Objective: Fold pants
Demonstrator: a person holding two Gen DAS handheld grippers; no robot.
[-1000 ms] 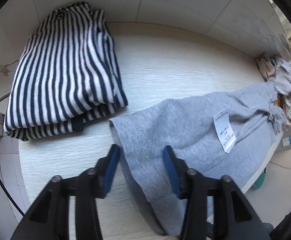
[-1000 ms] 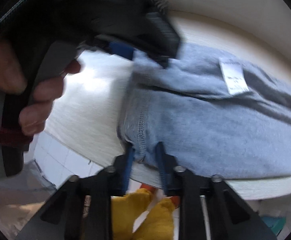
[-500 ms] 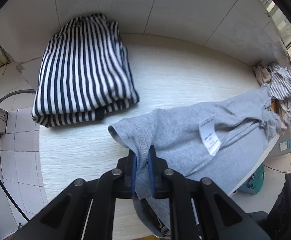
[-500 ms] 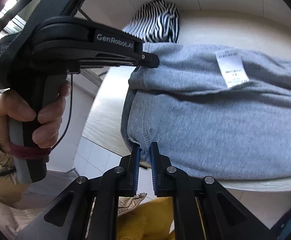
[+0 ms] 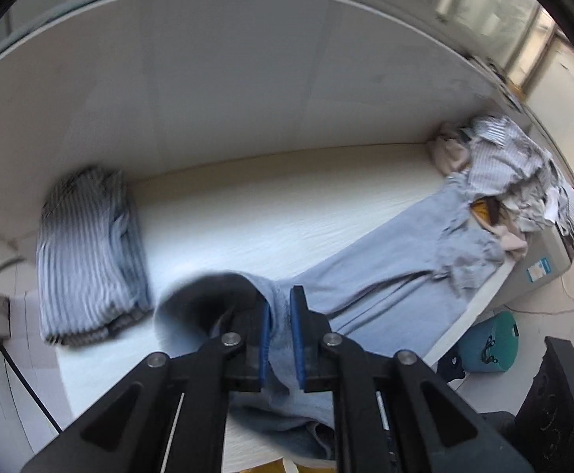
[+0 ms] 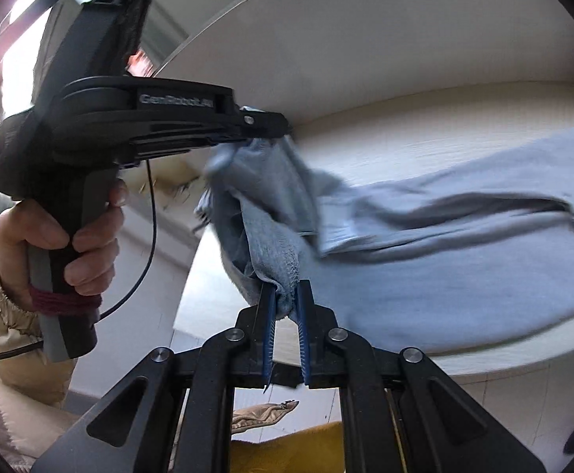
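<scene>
With the grey pants (image 5: 385, 287) pinched at one end by both the left gripper (image 5: 279, 339) and right gripper (image 6: 286, 315), that end is best carried level across the table (image 5: 287, 205), kept taut.

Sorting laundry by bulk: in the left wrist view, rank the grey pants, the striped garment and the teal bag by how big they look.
1. Grey pants, largest, though their near end is magnified by closeness.
2. Striped garment, folded, blurred.
3. Teal bag, smallest, partly hidden and farther down on the floor.
</scene>
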